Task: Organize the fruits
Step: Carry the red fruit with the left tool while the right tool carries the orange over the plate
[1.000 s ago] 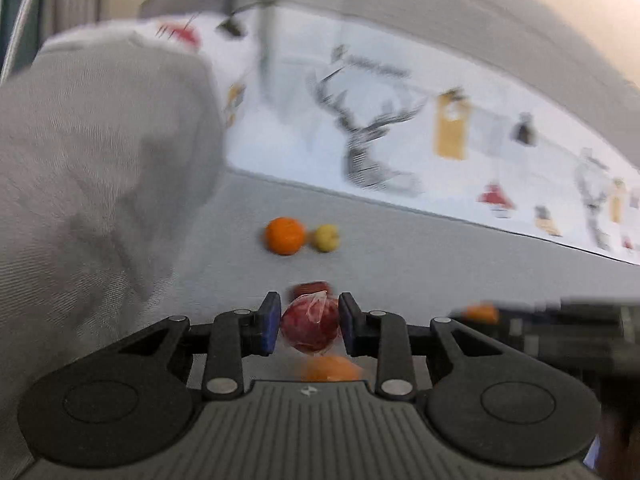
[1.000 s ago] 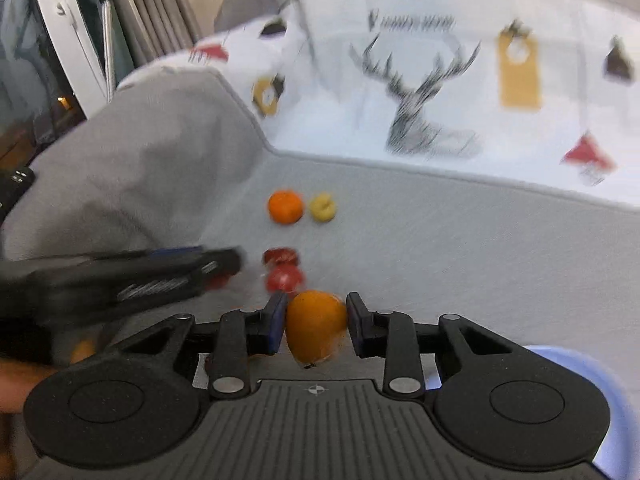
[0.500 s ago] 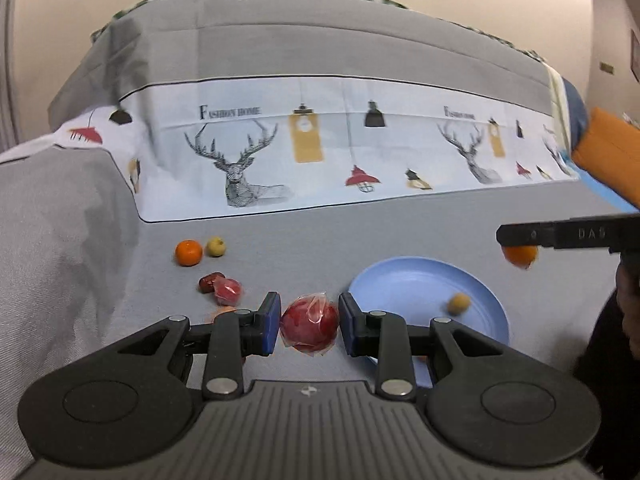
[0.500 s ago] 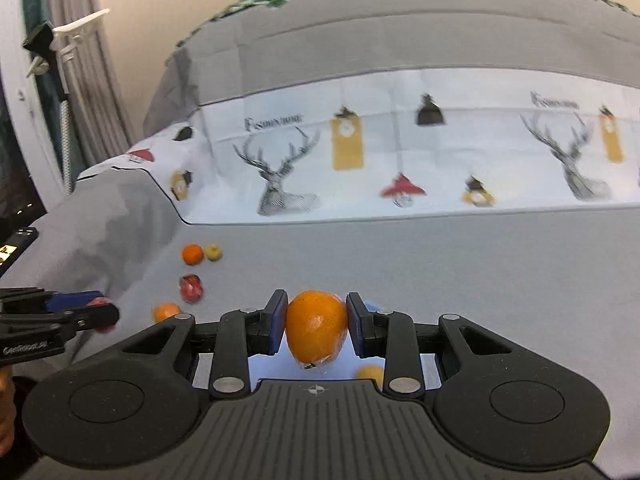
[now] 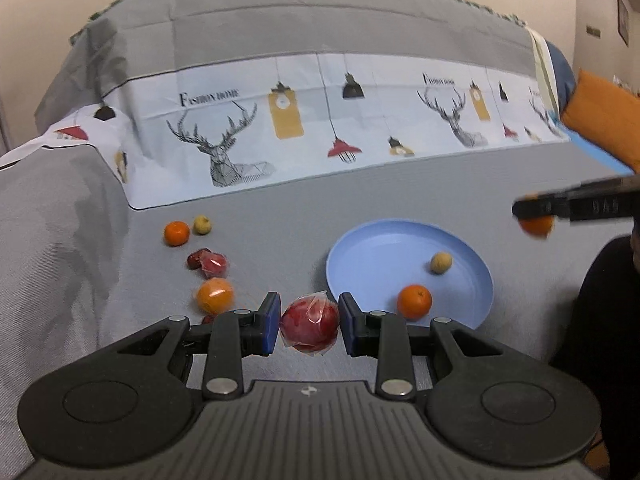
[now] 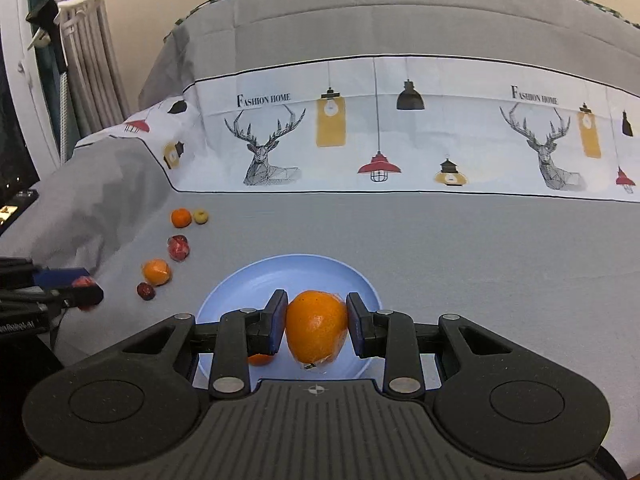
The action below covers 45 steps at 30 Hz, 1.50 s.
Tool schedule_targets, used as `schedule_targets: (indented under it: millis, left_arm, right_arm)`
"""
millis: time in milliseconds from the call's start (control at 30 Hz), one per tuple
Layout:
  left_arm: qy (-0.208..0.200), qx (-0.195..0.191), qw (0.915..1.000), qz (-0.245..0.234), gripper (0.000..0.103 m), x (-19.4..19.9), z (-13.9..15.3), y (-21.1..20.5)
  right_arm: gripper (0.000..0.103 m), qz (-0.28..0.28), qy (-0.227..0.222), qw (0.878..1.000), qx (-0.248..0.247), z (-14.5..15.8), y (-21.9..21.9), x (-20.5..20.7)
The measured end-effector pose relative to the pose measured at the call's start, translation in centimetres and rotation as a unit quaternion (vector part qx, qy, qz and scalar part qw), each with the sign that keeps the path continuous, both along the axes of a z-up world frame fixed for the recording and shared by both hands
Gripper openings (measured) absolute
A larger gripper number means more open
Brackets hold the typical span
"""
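Note:
My left gripper [image 5: 309,330] is shut on a plastic-wrapped red apple [image 5: 310,327], held above the grey bed just left of the blue plate [image 5: 376,248]. The plate holds a small orange [image 5: 415,301] and a tan round fruit [image 5: 441,263]. My right gripper [image 6: 317,330] is shut on a wrapped orange [image 6: 316,330] and hangs over the blue plate [image 6: 312,270]. Loose fruit lies at the left: a tangerine [image 5: 176,233], a yellowish fruit [image 5: 202,225], a wrapped red fruit [image 5: 215,263] and a wrapped orange [image 5: 215,295].
The grey bedspread [image 6: 480,260] rises into a deer-print band [image 6: 400,128] at the back and a bulging pillow [image 5: 52,220] at the left. An orange cushion [image 5: 604,116] sits at the far right. A dark red date [image 6: 145,291] lies by the loose fruit.
Both grippers have drawn back from the loose fruit pile and swung right toward the blue plate, each carrying its fruit. The right gripper now hangs over the plate.

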<state>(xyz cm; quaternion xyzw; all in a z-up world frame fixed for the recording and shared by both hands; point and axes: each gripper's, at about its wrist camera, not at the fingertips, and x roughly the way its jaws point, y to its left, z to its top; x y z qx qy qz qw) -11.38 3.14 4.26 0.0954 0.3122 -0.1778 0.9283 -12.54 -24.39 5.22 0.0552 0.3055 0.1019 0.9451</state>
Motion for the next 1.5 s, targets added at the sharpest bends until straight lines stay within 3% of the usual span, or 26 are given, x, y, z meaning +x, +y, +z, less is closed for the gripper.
schedule_targets:
  millis: [200, 367, 500, 733, 967, 1300, 1500]
  left_arm:
    - [0.024, 0.028, 0.9989, -0.029, 0.035, 0.4, -1.0, -1.1]
    - [0.059, 0.032, 0.9974, -0.025, 0.035, 1.4, -1.4, -1.0]
    - [0.093, 0.038, 0.9948, -0.018, 0.035, 2.7, -1.8, -1.8]
    - [0.130, -0.030, 0.9904, 0.036, 0.035, 5.8, -0.6, -4.1]
    - [0.131, -0.037, 0.9898, 0.044, 0.035, 8.0, 0.9, -7.5]
    - [0.149, -0.021, 0.9874, 0.048, 0.035, 8.9, -0.4, -9.2]
    - [0.161, -0.046, 0.9837, 0.065, 0.035, 9.6, 0.0, -9.0]
  right_arm:
    - [0.033, -0.030, 0.045, 0.998, 0.011, -2.0, -0.6, 1.8]
    - [0.033, -0.028, 0.081, 0.996, -0.014, -3.8, 0.7, 3.2]
    - [0.033, -0.023, 0.086, 0.996, -0.005, -3.9, 0.5, 3.2]
    - [0.034, -0.030, 0.101, 0.994, 0.016, -4.2, -0.2, 3.7]
    - [0.034, -0.029, 0.109, 0.993, 0.018, -4.6, -0.2, 4.0]
    - [0.034, -0.027, 0.115, 0.993, 0.018, -4.7, -0.3, 4.3]
    - [0.034, -0.027, 0.116, 0.993, 0.017, -4.8, -0.3, 4.4]
